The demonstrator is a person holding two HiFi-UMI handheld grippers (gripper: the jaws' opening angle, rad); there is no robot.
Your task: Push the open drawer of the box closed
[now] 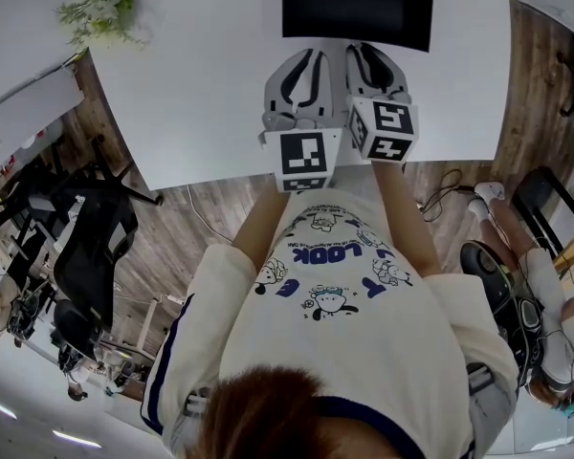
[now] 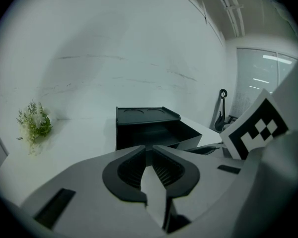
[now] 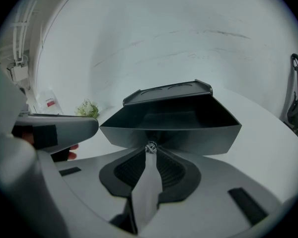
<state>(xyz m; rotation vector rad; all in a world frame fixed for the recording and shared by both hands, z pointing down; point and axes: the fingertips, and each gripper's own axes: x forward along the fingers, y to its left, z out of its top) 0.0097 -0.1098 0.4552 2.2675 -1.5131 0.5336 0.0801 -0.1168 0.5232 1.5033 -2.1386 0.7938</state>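
A black box (image 1: 356, 8) stands at the far side of the white table (image 1: 191, 84), its drawer (image 3: 188, 133) pulled out toward me. My right gripper (image 3: 150, 152) is shut, its tips right at the small silver knob (image 3: 150, 148) on the drawer's front. In the head view the right gripper (image 1: 368, 50) sits just below the drawer's front edge. My left gripper (image 1: 304, 57) rests beside it on the left, also shut with nothing held. From the left gripper (image 2: 150, 150) the box (image 2: 144, 117) and its open drawer (image 2: 181, 134) lie a little ahead, to the right.
A small green plant (image 1: 100, 12) stands at the table's far left corner. The table's near edge runs just behind the grippers. Below it are wooden floor, a black office chair (image 1: 91, 242) at left and a seated person (image 1: 545, 295) at right.
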